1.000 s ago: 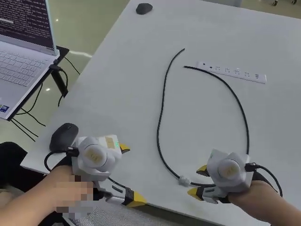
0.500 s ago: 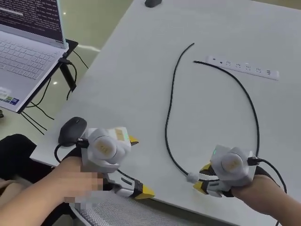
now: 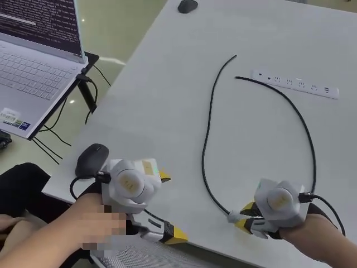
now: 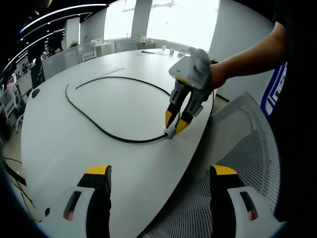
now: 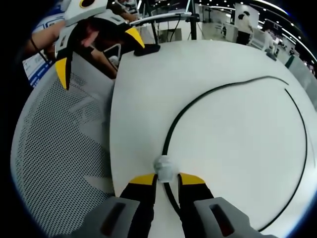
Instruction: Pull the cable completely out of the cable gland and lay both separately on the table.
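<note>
White desk (image 3: 167, 84). Limp black cable (image 3: 204, 151), small hard cable gland (image 5: 163, 168): judged light, prone to slide; grip gland body. Right claw (image 5: 167, 178) narrow, straddling cable; left claw (image 4: 159, 171) wide, empty.

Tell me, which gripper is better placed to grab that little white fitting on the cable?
The right gripper: its jaws flank the black cable right at the cable gland. The left gripper hangs open at the table edge, well away.

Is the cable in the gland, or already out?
In. In the right gripper view the black cable runs through the white gland and shows on both sides of it.
</note>
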